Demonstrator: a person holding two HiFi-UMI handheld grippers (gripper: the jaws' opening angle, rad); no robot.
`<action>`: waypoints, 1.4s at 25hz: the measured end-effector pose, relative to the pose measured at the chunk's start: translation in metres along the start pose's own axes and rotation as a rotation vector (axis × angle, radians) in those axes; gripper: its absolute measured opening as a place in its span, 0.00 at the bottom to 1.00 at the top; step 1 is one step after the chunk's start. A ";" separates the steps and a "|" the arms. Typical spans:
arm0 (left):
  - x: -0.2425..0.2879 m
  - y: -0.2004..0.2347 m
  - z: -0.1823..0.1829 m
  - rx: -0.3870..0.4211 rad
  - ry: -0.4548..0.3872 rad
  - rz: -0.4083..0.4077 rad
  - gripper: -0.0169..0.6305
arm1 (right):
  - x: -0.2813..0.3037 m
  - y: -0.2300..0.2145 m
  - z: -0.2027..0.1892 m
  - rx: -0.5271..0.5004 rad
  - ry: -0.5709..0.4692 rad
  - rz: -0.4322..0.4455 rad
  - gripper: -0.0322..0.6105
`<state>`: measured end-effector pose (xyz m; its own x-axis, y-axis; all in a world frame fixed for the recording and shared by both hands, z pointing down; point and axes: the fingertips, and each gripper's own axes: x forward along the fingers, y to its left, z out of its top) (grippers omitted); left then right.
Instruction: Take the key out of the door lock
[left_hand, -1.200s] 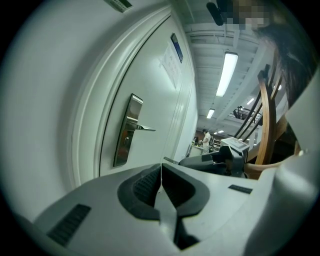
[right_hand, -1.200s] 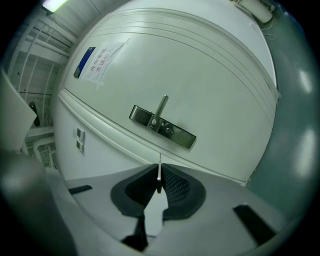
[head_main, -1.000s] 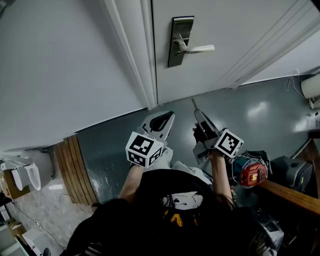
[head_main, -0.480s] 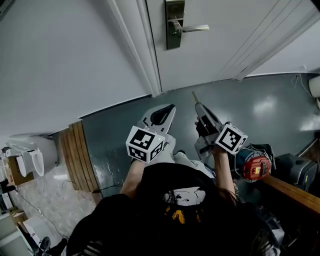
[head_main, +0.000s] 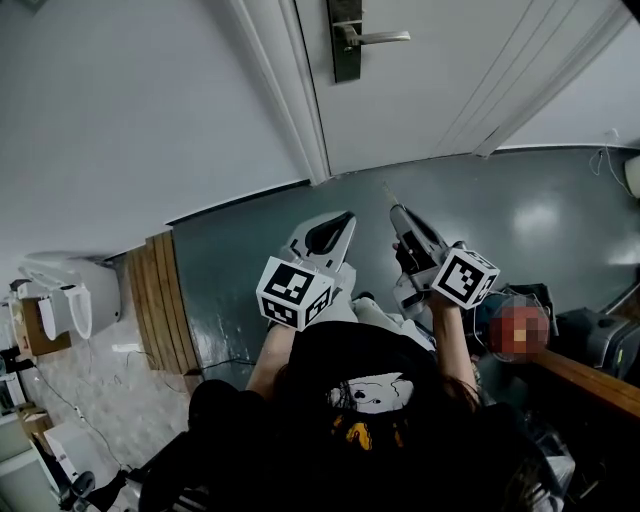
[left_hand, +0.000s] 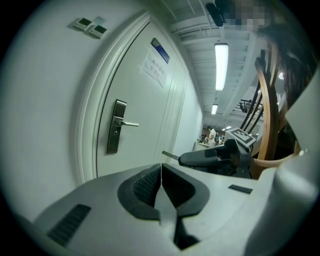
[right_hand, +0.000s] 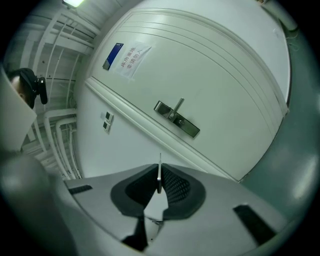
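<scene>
Right gripper view: my claw clamped on the key, well apart from the door.
My right gripper (right_hand: 159, 167) pinches the key (right_hand: 158, 177) edge-on between its pads, and my left gripper (left_hand: 161, 167) is closed on nothing. Beyond stands the white door (right_hand: 225, 70) with its metal lock plate (right_hand: 186, 126) and lever handle (right_hand: 178, 106), beside a white wall (head_main: 120, 120), over glossy grey floor (head_main: 530, 220).

ahead: door (head_main: 430, 90), lever handle (head_main: 380, 38) projecting | floor (head_main: 235, 260) before it: open
</scene>
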<state>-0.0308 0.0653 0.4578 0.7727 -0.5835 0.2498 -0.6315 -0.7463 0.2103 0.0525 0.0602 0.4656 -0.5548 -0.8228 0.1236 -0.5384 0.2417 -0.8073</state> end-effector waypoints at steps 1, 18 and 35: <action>-0.004 -0.003 0.000 0.004 -0.005 0.004 0.04 | -0.003 0.003 -0.003 -0.011 0.005 0.004 0.08; -0.037 -0.032 -0.001 0.039 -0.054 0.027 0.04 | -0.029 0.027 -0.028 -0.096 0.026 0.054 0.08; -0.044 -0.030 -0.004 0.037 -0.031 0.040 0.04 | -0.031 0.025 -0.021 -0.131 0.037 0.025 0.08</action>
